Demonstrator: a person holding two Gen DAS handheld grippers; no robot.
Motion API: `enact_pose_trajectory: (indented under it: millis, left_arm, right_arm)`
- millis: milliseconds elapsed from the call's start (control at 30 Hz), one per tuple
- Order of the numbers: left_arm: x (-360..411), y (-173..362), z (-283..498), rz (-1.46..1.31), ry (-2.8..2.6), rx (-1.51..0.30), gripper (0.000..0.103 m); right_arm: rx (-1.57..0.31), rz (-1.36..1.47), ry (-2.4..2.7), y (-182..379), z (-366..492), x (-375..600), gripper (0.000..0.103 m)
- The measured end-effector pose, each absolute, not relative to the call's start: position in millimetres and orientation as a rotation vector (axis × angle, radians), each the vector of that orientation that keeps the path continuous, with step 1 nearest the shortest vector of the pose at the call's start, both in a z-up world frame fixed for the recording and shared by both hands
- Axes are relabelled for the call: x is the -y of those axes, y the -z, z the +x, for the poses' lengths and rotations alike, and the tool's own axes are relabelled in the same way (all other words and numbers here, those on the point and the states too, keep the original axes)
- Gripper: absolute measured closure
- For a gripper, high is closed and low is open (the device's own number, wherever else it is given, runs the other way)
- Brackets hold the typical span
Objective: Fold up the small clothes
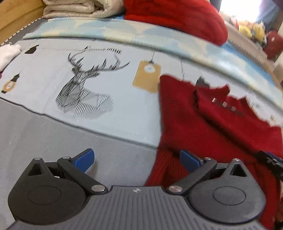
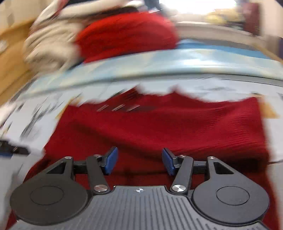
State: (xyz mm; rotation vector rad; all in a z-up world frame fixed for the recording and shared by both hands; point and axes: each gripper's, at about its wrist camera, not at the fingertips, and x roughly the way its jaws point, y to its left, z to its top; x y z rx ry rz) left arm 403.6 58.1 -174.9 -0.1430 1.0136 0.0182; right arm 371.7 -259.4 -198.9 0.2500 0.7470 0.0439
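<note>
Left wrist view shows the left tongs (image 1: 136, 160) spread wide with nothing between the blue pads, hovering over the bed (image 1: 53, 134); the dark red knitted garment (image 1: 212, 127) lies flat on the bedspread, mostly to the right of these tongs, its near left edge running just under the right-hand pad. In the right wrist view, which is blurred, the right tongs (image 2: 139, 160) stand released about halfway, with the same garment (image 2: 159, 127) spread directly beneath and ahead of them; no cloth is pinched between the pads. It looks a soft, limp, ribbed knit, light enough to lift with one pinch yet likely to sag and drag, and not slippery or fragile; I judge the best holds to be the corners or the side edges nearest each pair of tongs, one each, so a fold carries over evenly. Three small pale clasps or buttons (image 1: 223, 104) sit in a row near the far neckline beyond the tongs. Counting: one garment laid out to fold, one heaped brighter red cloth (image 1: 176, 16) at the far end of the bed, one beige quilt (image 1: 77, 8) rolled beside it, one white item (image 1: 8, 54) far off left, and one printed stag (image 1: 84, 85) ahead of the left tongs.
</note>
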Motion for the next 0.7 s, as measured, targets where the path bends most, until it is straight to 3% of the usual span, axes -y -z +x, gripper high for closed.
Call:
enact_pose_trajectory:
  millis: [267, 500, 533, 600, 633, 700]
  left_arm:
    - [-4, 152, 468, -0.155, 0.124, -0.992, 0.000]
    - [49, 197, 539, -0.051, 0.067, -1.137, 0.002]
    - [53, 201, 544, -0.051, 0.065, -1.150, 0.008]
    - [58, 199, 547, -0.029, 0.103, -1.151, 0.072]
    - [62, 195, 547, -0.019, 0.131, -1.160, 0.096]
    - [66, 178, 539, 0.003, 0.144, -1.122, 0.097]
  right_arm:
    - [-0.734, 0.291, 0.219, 195, 353, 352, 0.046]
    - [-0.726, 0.386, 0.241, 208, 346, 365, 0.046]
    - [-0.725, 0.387, 0.239, 207, 349, 364, 0.046]
    - [-0.722, 0.391, 0.248, 206, 350, 370, 0.046]
    - [-0.721, 0.391, 0.259, 207, 351, 373, 0.046]
    - [-0.716, 0.385, 0.295, 207, 350, 378, 0.046]
